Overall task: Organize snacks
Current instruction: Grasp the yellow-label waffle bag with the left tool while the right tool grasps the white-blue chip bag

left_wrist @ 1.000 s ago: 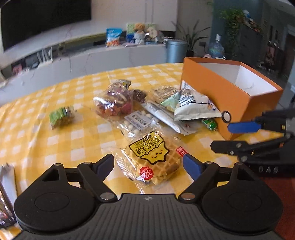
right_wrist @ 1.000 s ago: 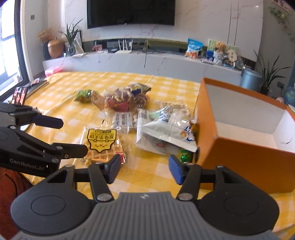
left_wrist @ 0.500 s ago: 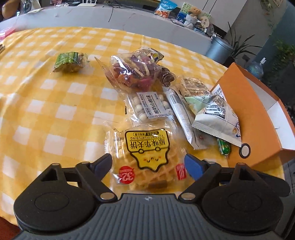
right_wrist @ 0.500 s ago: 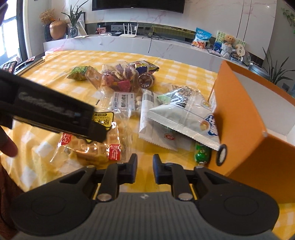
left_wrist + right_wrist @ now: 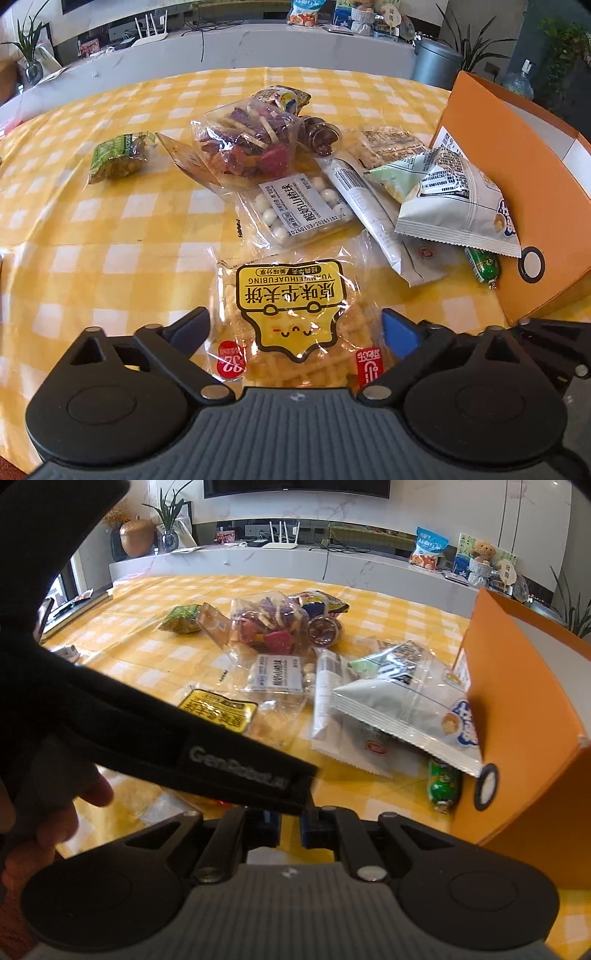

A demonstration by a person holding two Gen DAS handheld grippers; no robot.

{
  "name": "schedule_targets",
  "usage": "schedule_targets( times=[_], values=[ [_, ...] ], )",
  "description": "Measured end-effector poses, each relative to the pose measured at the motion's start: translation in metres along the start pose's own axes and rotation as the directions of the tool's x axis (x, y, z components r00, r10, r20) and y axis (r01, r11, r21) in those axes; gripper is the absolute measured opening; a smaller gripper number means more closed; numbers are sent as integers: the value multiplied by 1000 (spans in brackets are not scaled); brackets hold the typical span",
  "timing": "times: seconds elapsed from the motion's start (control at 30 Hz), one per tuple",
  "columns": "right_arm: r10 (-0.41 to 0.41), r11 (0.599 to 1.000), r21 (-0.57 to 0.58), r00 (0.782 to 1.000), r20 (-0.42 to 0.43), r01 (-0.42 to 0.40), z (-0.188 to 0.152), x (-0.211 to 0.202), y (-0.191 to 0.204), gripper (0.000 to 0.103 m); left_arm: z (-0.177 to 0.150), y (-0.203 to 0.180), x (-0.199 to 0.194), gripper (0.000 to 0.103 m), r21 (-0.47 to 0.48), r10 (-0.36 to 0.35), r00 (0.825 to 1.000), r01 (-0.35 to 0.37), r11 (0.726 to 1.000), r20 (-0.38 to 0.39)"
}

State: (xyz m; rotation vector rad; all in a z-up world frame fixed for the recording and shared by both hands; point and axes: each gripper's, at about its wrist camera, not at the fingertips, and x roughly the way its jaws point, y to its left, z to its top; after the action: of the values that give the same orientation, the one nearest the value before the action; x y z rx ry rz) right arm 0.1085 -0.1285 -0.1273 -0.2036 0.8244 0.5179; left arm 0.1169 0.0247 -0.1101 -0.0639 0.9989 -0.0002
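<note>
My left gripper [image 5: 295, 328] has its jaws spread wide on either side of the waffle packet [image 5: 291, 314], which lies flat on the yellow checked tablecloth [image 5: 110, 229] at my 6 o'clock, though I cannot tell whether the pads touch the wrapper. My right gripper [image 5: 290, 829] has its jaws drawn nearly together on nothing. The orange box [image 5: 517, 192] stands at 3 o'clock with the white chip bag [image 5: 454, 210] leaning on it, and the remaining snacks lie piled toward 12 o'clock.
</note>
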Motion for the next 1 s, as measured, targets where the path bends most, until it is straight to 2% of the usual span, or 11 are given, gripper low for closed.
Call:
schedule_targets(
  times=[0.17,0.3,0.43,0.5,0.53,0.63,0.67,0.8,0.87,1.0],
  values=[
    [-50,999,-17,998,24,50,-2,-11,-5,7,-2,7,-11,93,0,-24,999,24,1000,33],
    [-118,992,-22,989,94,121,1,-26,-3,9,-1,17,-22,92,-39,-32,997,35,999,72],
    [-235,969,-26,953,191,244,7,-37,3,39,4,22,-35,91,-56,-28,994,34,998,104],
    [-270,958,-34,938,218,284,11,-37,6,42,7,23,-44,91,-43,-28,990,34,998,138],
    [-280,956,-26,934,222,292,14,-35,7,49,9,24,-48,91,-40,-24,987,30,999,156],
    [-299,953,31,924,239,300,27,-32,3,54,14,28,-57,91,-50,-7,978,17,999,207],
    [-316,948,46,918,240,315,32,-30,3,59,17,30,-58,91,-54,-2,977,14,998,214],
    [-385,923,97,896,221,373,49,-15,5,68,24,38,-53,91,-75,-2,976,19,997,216],
    [-429,903,118,884,187,413,55,-5,8,79,24,42,-50,91,-83,-6,976,25,996,216],
    [-484,873,148,862,148,465,61,13,12,84,23,49,-45,91,-102,-17,978,39,994,209]
  ],
)
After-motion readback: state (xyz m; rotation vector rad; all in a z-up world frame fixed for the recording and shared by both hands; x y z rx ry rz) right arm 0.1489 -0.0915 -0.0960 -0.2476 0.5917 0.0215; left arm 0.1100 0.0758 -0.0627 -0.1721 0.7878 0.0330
